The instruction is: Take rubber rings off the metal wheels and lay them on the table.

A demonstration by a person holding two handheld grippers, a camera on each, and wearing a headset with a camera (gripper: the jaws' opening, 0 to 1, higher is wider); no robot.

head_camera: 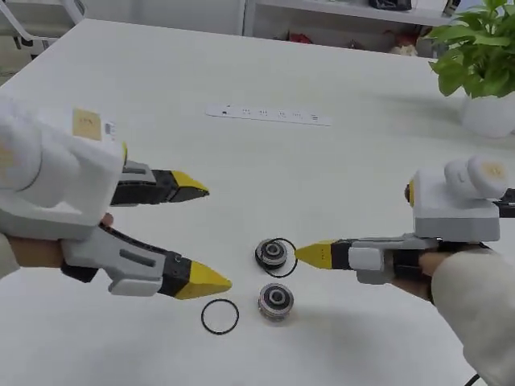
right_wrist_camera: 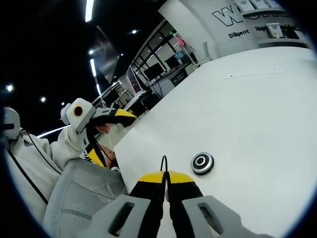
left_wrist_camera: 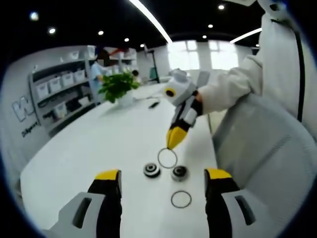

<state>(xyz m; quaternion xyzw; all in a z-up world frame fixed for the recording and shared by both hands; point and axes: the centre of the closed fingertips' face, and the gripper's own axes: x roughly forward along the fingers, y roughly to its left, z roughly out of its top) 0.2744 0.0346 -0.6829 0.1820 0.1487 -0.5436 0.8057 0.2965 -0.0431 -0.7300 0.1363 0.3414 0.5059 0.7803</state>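
Head view shows white table (head_camera: pixel 338 185) with power strip (head_camera: pixel 267 114), potted plant (head_camera: pixel 481 56), shelving (head_camera: pixel 346 14) behind.

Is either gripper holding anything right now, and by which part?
The right gripper pinches a thin black rubber ring at its rim, jaws shut; the left gripper, jaws open, holds nothing.

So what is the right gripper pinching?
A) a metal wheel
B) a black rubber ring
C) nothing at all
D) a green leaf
B: the right gripper has its yellow-tipped jaws shut on a thin black rubber ring, which hangs from its tip in the left gripper view.
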